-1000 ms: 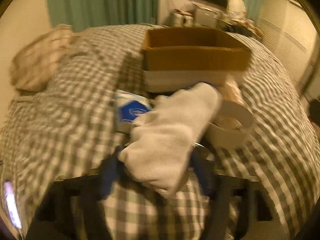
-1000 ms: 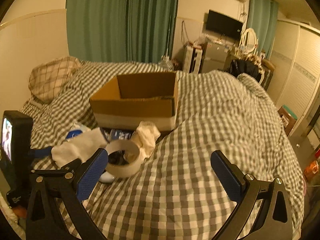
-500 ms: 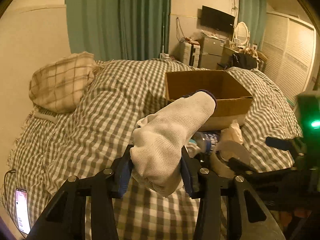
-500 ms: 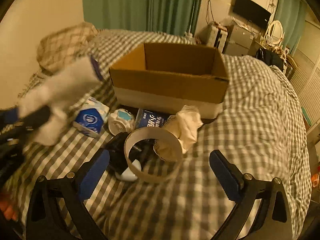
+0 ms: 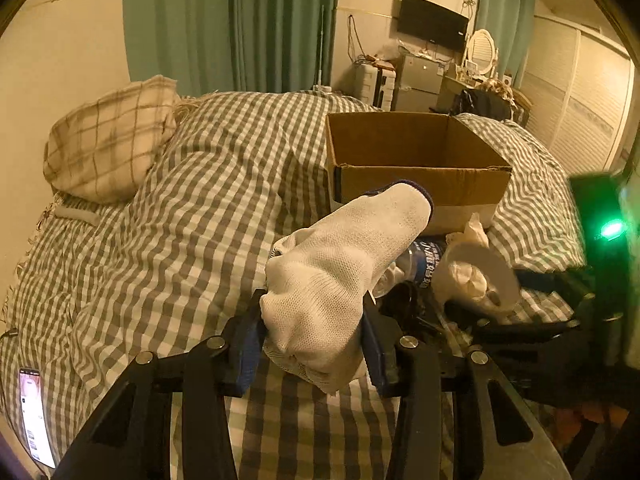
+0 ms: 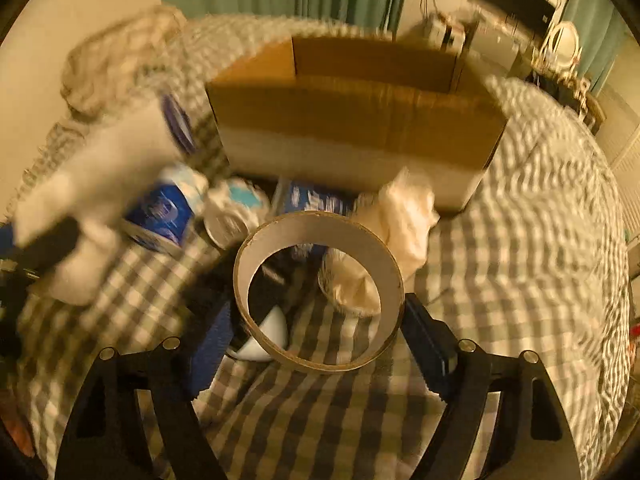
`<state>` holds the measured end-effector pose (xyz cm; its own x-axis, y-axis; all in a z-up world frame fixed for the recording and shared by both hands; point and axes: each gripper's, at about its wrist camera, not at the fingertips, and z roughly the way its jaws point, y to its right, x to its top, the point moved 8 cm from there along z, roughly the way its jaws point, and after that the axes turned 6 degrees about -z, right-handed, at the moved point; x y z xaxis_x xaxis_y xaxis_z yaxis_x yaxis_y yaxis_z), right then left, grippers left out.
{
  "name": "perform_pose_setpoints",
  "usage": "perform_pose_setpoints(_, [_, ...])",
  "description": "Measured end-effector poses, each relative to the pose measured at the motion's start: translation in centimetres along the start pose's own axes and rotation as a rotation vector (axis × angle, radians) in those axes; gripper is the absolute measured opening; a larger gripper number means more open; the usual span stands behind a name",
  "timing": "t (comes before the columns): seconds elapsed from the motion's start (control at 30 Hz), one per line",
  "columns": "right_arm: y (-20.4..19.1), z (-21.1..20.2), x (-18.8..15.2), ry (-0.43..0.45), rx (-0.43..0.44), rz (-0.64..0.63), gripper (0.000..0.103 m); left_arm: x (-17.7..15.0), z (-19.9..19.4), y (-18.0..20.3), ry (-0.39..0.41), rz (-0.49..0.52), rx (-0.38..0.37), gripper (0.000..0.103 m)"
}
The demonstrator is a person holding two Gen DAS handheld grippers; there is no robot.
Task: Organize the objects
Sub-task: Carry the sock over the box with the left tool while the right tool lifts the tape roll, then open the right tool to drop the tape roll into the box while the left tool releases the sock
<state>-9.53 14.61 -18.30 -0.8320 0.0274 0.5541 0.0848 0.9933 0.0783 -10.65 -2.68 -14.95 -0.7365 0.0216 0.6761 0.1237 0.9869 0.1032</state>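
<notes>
The left gripper [image 5: 310, 344] is clenched on a white knitted glove [image 5: 340, 276], whose dark-edged cuff points up and forward toward the open cardboard box [image 5: 416, 168] that sits on the checked bed cover [image 5: 180, 220]. The glove is lifted clear of the cover, held between the two blue pads. The right gripper [image 6: 316, 332] has its fingers on either side of a wide cardboard tape ring [image 6: 318, 290]; the right pad seems to touch the ring's outer wall, but the picture is blurred and I cannot tell whether the ring is truly grasped. The ring stands tilted on the cover, just in front of the box [image 6: 356, 120]. Behind and inside the ring lies a crumpled white cloth [image 6: 404, 220], and to the left of it are a blue and white packet [image 6: 164, 212], a small white and pale blue bundle [image 6: 236, 212] and a blue labelled pack [image 6: 316, 200] close against the box's front wall. A white rounded thing [image 6: 262, 336] lies under the ring's left edge. A checked pillow [image 5: 108, 140] rests at the far left of the bed, and a lit phone [image 5: 34, 412] lies near the bed's near left edge
</notes>
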Motion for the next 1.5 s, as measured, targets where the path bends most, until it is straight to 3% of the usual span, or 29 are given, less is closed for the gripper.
perform_pose_setpoints(0.2, [1.8,-5.2,3.6,0.122,-0.009,-0.012,0.080,3.1,-1.2,0.9,0.044,0.016,-0.022,0.044])
perform_pose_setpoints(0.47, [5.5,-9.2,12.7,0.254,-0.067,-0.023,0.080,12.6,-1.9,3.1,0.165,0.021,-0.039,0.044])
perform_pose_setpoints(0.67, [7.9,-8.0,17.9,0.276,-0.076,-0.019,0.080,17.6,1.3,4.4,0.172,0.012,-0.034,0.044])
perform_pose_setpoints(0.87, [9.0,-2.2,20.2,0.217,-0.057,-0.020,0.080,17.9,6.6,5.6,0.134,0.044,0.001,0.044])
perform_pose_setpoints(1.13, [10.2,2.9,19.2,0.172,-0.041,0.012,0.080,15.0,12.5,6.2,0.036,0.092,0.021,0.045])
perform_pose_setpoints(1.3, [10.9,1.3,18.9,0.227,-0.059,0.032,0.082,14.8,11.9,6.9,0.034,0.103,-0.023,0.061])
perform_pose_setpoints(1.37, [10.9,-0.3,19.1,0.253,-0.074,0.030,0.089,15.1,10.6,6.7,0.059,0.104,-0.006,0.086])
perform_pose_setpoints(1.4, [11.0,-1.6,19.1,0.271,-0.087,0.030,0.091,15.4,9.9,6.6,0.071,0.101,0.007,0.092])
perform_pose_setpoints(1.5, [11.5,-5.8,18.8,0.313,-0.113,0.028,0.093,15.7,6.6,5.9,0.112,0.090,0.017,0.096])
